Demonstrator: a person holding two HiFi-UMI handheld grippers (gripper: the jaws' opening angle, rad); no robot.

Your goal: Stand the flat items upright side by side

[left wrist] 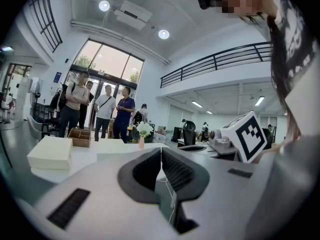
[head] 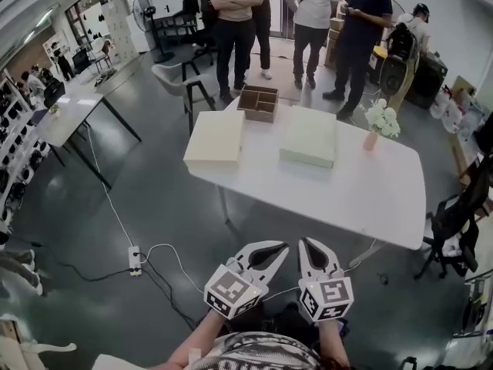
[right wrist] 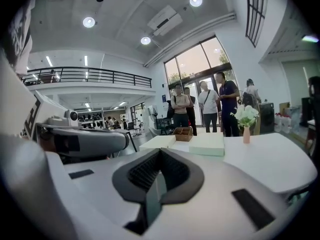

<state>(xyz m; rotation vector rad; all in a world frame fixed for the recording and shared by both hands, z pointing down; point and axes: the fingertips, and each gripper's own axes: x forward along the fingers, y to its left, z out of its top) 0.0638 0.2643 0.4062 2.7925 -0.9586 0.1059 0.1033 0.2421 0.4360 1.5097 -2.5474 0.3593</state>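
In the head view we hold the left gripper (head: pixel 266 254) and right gripper (head: pixel 312 257) low against our body, short of the table (head: pixel 370 199). There the cream box (head: pixel 215 139) and green box (head: pixel 310 136) lie flat and well apart, by a wooden tray (head: pixel 259 102), so nothing stands upright yet. The left gripper view shows its jaws pressed together with nothing between them, probably because there is nothing within reach to grasp. The right gripper view shows the same, shut and empty, facing the boxes across the table.

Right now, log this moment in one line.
left tool: shut, empty | right tool: shut, empty | boxes: flat on table
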